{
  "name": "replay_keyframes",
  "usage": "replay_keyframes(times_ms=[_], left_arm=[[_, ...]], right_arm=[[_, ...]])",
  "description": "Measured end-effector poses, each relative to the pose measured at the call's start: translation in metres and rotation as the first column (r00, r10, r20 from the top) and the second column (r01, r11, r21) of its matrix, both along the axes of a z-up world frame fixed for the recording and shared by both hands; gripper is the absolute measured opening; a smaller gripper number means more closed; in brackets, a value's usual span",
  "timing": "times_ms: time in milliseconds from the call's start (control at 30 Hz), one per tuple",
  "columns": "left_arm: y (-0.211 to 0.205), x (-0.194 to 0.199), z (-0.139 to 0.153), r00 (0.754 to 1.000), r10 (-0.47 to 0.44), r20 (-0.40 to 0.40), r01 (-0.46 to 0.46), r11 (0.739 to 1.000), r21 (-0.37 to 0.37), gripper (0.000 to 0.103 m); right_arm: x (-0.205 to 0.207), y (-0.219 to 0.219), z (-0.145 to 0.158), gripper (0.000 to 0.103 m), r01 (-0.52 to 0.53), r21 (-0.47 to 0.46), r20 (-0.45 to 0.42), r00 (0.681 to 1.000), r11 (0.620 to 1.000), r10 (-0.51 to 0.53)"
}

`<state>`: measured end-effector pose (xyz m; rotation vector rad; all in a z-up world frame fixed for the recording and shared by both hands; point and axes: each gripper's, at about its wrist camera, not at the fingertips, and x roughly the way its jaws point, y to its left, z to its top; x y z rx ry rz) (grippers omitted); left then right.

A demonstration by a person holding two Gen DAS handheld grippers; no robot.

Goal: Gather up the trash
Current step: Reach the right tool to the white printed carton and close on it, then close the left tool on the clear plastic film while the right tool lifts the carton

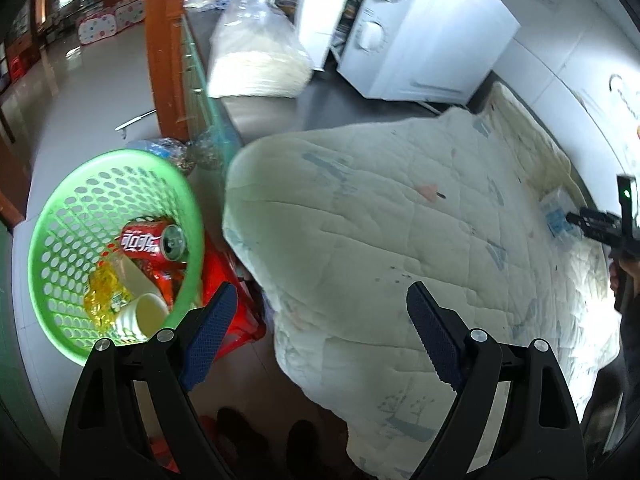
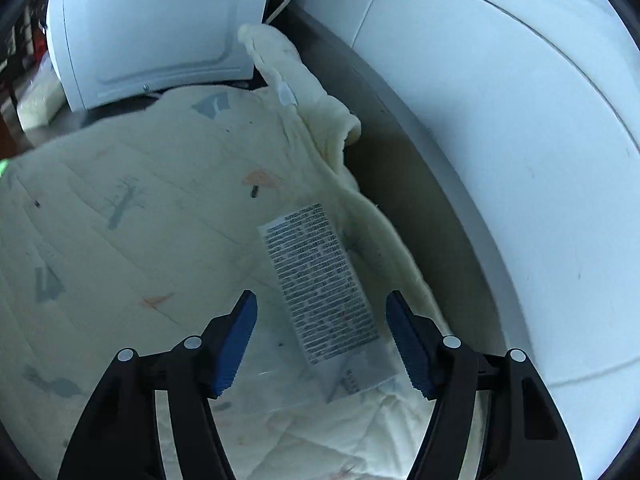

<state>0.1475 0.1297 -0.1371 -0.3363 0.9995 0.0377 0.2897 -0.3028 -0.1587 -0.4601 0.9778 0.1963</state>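
Note:
A green perforated basket [image 1: 60,240] stands on the floor at the left. It holds a red cola can [image 1: 154,242], a white paper cup [image 1: 146,314] and a yellow wrapper [image 1: 104,292]. My left gripper [image 1: 318,308] is open and empty above the quilt's [image 1: 380,220] edge, right of the basket. A flat clear packet with a printed label [image 2: 320,280] lies on the quilt [image 2: 120,220]. My right gripper [image 2: 320,312] is open, its jaws on either side of the packet, just above it. The right gripper also shows in the left wrist view [image 1: 600,226], next to the packet [image 1: 558,212].
A white microwave [image 1: 420,28] and a clear bag of white material [image 1: 256,56] stand on the grey counter [image 1: 320,100] behind the quilt. A red stool [image 1: 236,304] is beside the basket. A white wall [image 2: 500,120] runs along the right. Crumpled plastic [image 1: 176,152] lies behind the basket.

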Motion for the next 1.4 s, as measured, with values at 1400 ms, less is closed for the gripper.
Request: replay_keyframes(times_ms=[1400], left_arm=[[-0.338,0.146,-0.017,0.782,-0.621,0.064,0.624,0.780,-0.055,0.076]], right_arm=[[-0.152,-0.093,0.049,0.040,0.103,0.335,0.109,0.983,0.937,-0.147]])
